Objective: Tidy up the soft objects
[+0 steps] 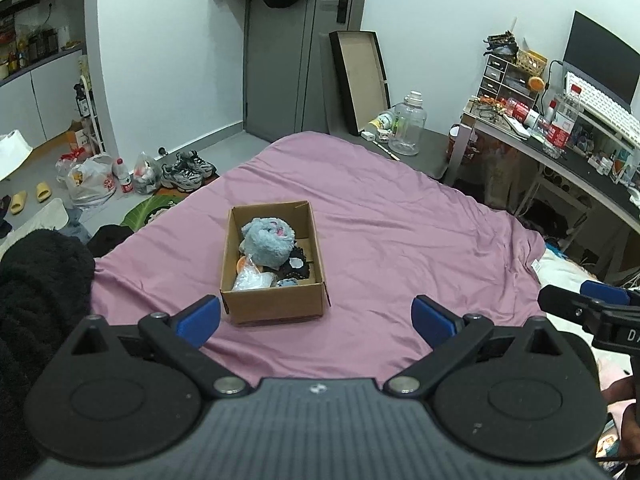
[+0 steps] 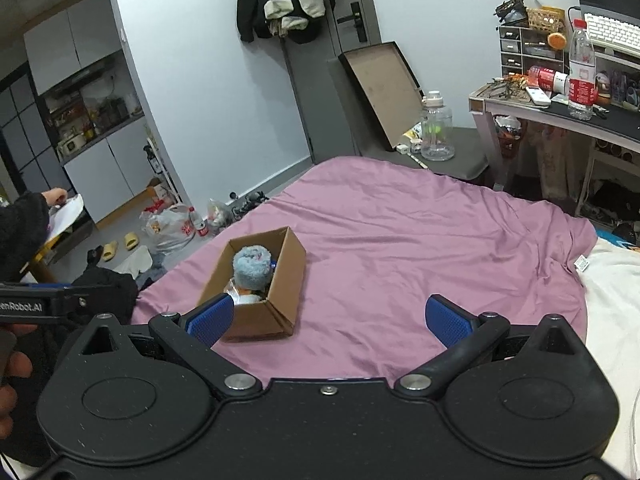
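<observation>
Both claws hang released over the near edge of the bed: my left claw [image 1: 316, 316] and my right claw [image 2: 330, 318] each have their blue pads spread wide with nothing between them. Ahead, near the bed's left edge, sits the cardboard box [image 1: 276, 308] on the pink sheet [image 1: 400, 240]. Inside it a fluffy grey-blue plush [image 1: 267, 243] lies on top, hiding most of what is beneath; I make out only something white, something orange and a dark piece. From the right wrist the left pad [image 2: 210, 322] covers the box's near corner. Lettering on the left handle [image 2: 24, 306] is cut off, reading "enRobot.AI". Water bottles [image 2: 581, 76] stand on the desk [image 2: 560, 114].
</observation>
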`<action>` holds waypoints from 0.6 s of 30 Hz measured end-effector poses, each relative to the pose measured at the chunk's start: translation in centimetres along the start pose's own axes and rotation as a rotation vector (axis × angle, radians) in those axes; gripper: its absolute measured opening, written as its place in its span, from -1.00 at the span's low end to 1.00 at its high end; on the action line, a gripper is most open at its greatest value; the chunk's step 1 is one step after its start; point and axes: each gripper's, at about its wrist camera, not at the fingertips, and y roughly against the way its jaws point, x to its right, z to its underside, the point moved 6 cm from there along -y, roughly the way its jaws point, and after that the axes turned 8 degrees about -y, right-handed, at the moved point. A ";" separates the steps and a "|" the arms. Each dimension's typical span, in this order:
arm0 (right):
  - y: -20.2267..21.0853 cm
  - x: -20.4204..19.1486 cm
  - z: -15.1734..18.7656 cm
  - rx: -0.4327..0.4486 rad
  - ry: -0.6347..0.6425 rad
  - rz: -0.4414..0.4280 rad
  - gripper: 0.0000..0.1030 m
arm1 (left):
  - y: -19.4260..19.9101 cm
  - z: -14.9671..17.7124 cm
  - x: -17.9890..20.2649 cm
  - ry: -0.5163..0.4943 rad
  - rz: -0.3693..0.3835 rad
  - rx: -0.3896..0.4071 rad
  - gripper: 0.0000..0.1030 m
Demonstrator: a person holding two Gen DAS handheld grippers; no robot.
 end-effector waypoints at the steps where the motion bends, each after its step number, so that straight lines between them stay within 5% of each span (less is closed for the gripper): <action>1: 0.2 0.0 -0.1 0.005 0.006 0.006 1.00 | 0.1 0.0 0.1 0.006 0.002 0.002 0.96; 18: 0.8 -0.7 0.2 0.001 0.045 0.016 1.00 | 0.4 0.0 0.8 -0.002 0.004 -0.002 0.96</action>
